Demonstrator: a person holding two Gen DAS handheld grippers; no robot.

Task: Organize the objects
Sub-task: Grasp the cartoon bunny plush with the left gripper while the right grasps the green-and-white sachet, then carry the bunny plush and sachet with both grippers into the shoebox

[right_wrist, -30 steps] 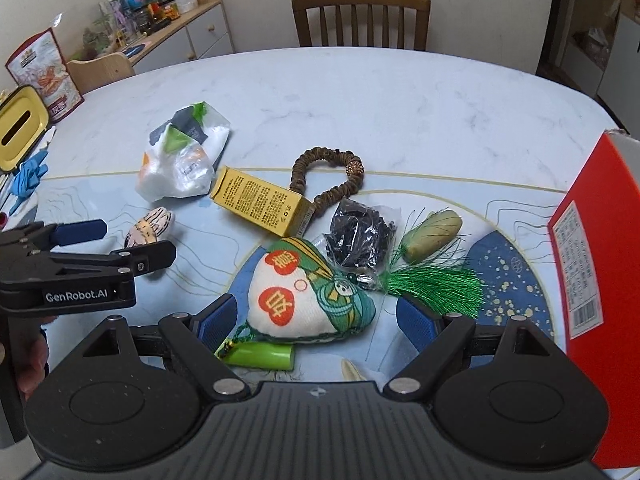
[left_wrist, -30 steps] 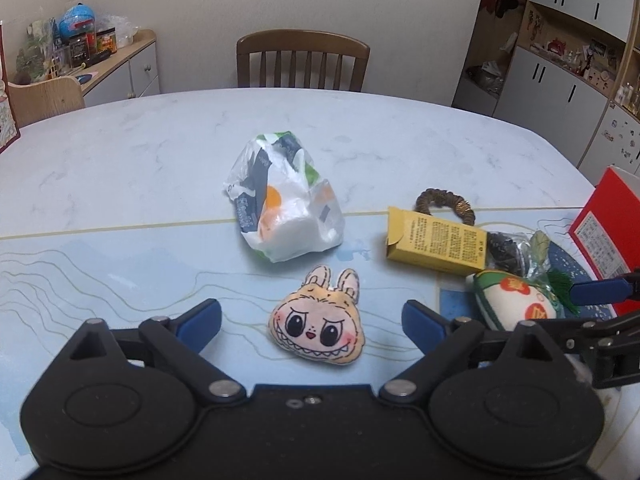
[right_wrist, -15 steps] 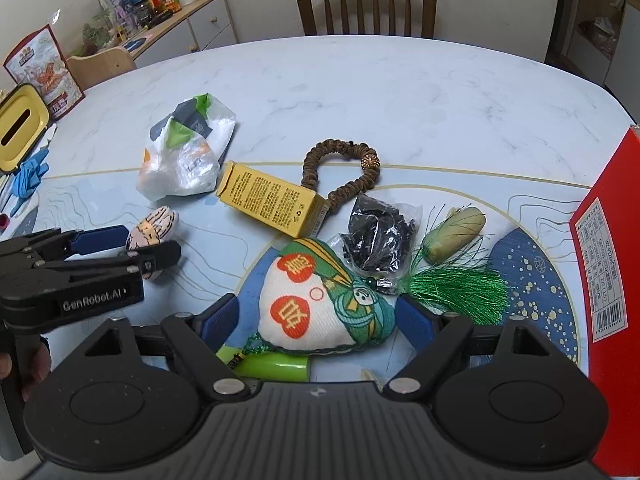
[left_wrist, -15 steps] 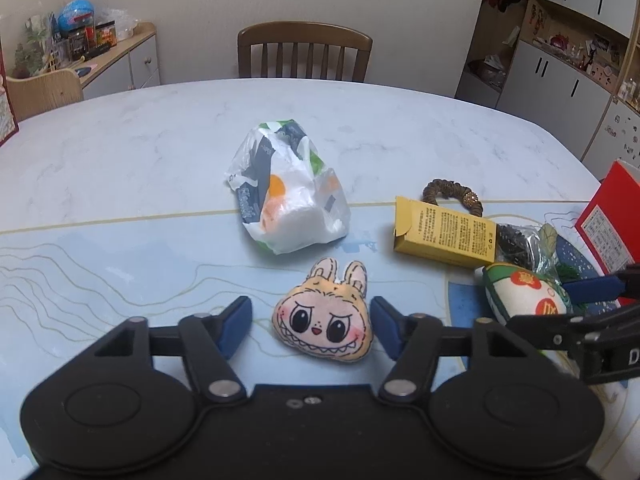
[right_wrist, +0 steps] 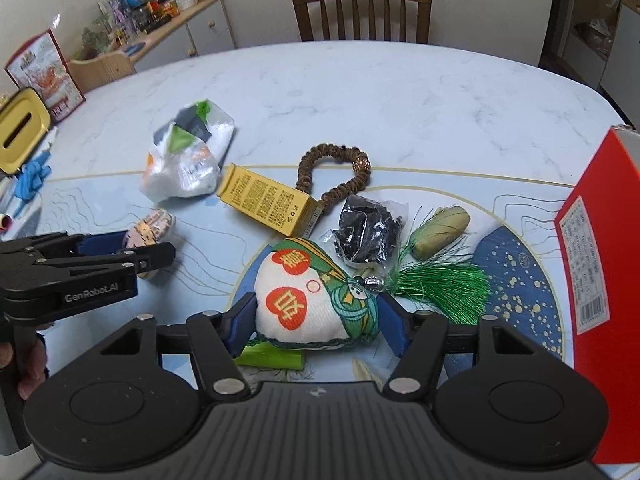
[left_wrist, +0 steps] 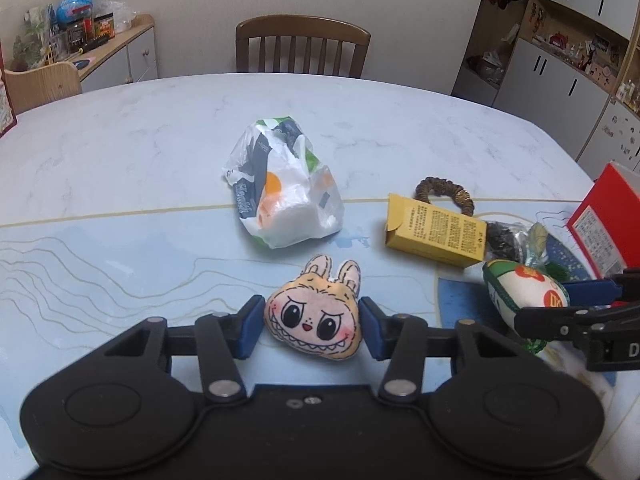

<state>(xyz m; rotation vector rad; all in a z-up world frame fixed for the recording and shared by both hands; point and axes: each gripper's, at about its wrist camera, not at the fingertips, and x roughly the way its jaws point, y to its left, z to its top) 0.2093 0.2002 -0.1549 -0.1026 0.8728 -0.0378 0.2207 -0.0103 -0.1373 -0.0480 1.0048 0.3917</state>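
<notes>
A tan plush bunny face [left_wrist: 314,316] lies on the table, and my left gripper [left_wrist: 312,328] is shut on it, a blue pad pressed to each side. The same toy [right_wrist: 150,228] shows between those fingers in the right wrist view. A white fabric pouch [right_wrist: 304,296] with red hearts and green trim sits between the blue pads of my right gripper [right_wrist: 316,330], which is shut on its sides. From the left wrist view that pouch [left_wrist: 520,292] is at the right, between the right gripper's fingers [left_wrist: 592,290].
Behind the toys lie a printed plastic bag [left_wrist: 280,200], a yellow carton [right_wrist: 268,204], a brown bead loop [right_wrist: 332,176], a black packet [right_wrist: 368,232] and a green tassel [right_wrist: 440,284]. A red box [right_wrist: 600,264] stands at the right. A gold tin [right_wrist: 20,132] sits far left.
Both grippers have gone from wide open to shut, the left on the bunny plush, the right on the pouch. Both also moved slightly forward.
</notes>
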